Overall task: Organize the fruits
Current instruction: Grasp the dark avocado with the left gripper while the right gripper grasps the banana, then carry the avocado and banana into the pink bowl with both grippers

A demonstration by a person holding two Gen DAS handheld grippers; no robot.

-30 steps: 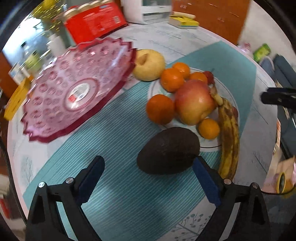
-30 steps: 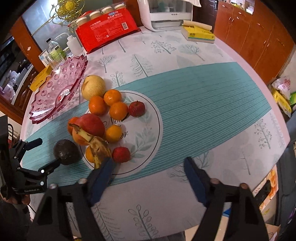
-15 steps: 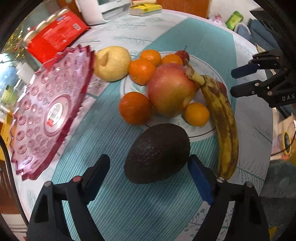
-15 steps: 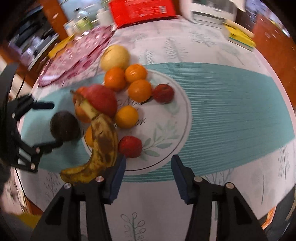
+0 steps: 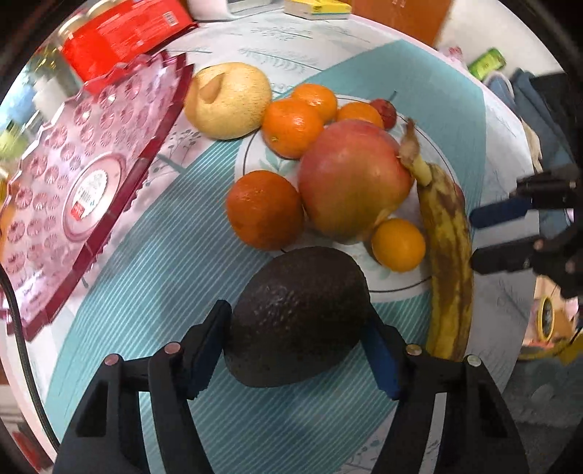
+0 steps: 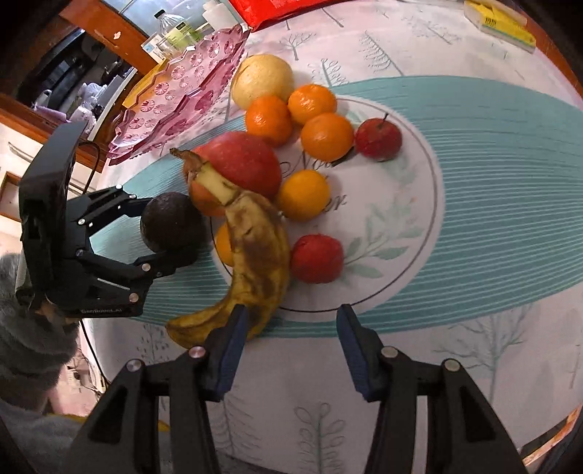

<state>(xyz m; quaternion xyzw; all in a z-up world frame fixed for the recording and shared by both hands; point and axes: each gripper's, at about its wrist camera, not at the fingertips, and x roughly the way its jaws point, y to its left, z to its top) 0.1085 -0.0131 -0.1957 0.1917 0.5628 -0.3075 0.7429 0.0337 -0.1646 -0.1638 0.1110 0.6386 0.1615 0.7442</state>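
Note:
My left gripper (image 5: 297, 350) is shut on a dark avocado (image 5: 297, 315) that rests on the teal runner; it also shows in the right wrist view (image 6: 171, 222). Just beyond lie a large red-yellow apple (image 5: 351, 180), several oranges (image 5: 264, 209), a spotted banana (image 5: 448, 255) and a yellow pear (image 5: 227, 100). My right gripper (image 6: 289, 337) is open and empty, just short of the banana (image 6: 255, 255) and a small red fruit (image 6: 317, 259). An empty pink glass dish (image 5: 83, 175) stands to the left.
A red package (image 5: 120, 32) and bottles stand behind the dish. A yellow box (image 6: 499, 20) lies at the far right of the table. The fruit sits on a printed circle on the tablecloth (image 6: 400, 204). The table's near edge lies below my right gripper.
My left gripper moved forward and closed its fingers onto the avocado. My right gripper moved in toward the banana and the fruit pile and stayed open.

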